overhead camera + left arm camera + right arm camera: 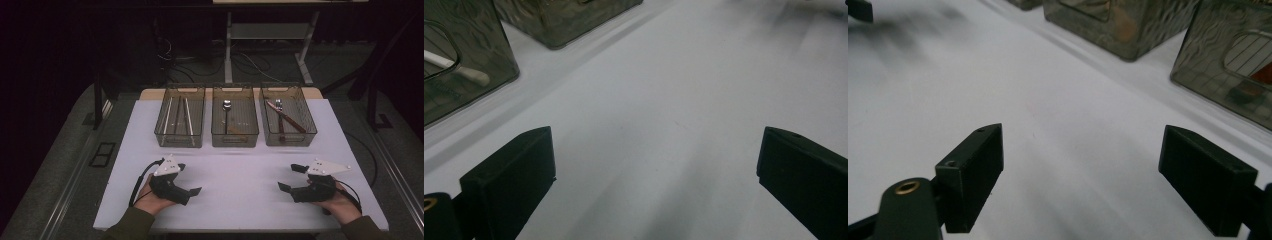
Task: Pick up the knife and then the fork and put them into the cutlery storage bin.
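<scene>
Spoon (pixel 226 116) lengthwise, bowl seemingly far

Three bins stand in a row along the far edge of the table (pixel 240 200), side by side and just apart. The left bin (pixel 181 116) holds several sticks (pixel 176 115) lying lengthwise, from far edge to near. The middle bin (pixel 235 116) holds a spoon (pixel 226 114), bowl toward the far edge. The right bin (pixel 287 115) holds utensils (pixel 284 116) crossed over one another. Toward the near edge, the left gripper (pixel 187 180) rests on the table near the near-left corner and the right gripper (pixel 292 177) near the near-right corner, well apart, each before the row of bins with bare table between
</scene>
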Demonstrator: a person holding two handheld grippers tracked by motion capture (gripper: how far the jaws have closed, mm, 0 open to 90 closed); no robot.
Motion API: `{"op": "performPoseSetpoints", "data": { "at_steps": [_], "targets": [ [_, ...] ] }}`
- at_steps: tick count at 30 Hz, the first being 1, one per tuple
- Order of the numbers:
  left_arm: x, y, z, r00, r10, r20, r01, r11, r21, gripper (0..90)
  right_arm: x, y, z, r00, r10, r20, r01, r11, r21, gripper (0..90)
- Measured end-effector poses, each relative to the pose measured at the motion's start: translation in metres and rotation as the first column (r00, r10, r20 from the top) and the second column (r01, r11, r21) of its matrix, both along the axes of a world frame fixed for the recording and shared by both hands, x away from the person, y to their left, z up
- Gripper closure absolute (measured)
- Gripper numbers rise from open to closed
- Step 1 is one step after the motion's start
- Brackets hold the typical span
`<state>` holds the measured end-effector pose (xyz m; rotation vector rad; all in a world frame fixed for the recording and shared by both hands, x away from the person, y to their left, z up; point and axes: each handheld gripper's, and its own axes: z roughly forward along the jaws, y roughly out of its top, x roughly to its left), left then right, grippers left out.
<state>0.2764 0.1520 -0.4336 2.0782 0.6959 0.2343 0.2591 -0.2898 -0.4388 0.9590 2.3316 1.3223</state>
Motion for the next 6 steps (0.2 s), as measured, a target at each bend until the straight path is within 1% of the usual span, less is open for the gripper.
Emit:
{"op": "performPoseSetpoints", "data": {
  "at_steps": [2, 6],
  "targets": [
    [-0.0001, 0.0002, 0.0, 1.0, 0.0, 0.0, 0.0, 1.0, 0.001, 0.7, 0.0003, 0.0012, -0.0004, 1.0, 0.001, -0.007, -0.001, 1.0, -0.002, 17.7],
    [0.0, -0.0001, -0.0003, 1.0, -0.002, -0.002, 0.002, 1.0, 0.004, 0.7, 0.0012, 0.0006, -0.0012, 1.0, 0.002, -0.005, -0.002, 0.9999, -0.012, 17.7]
  ]
}}
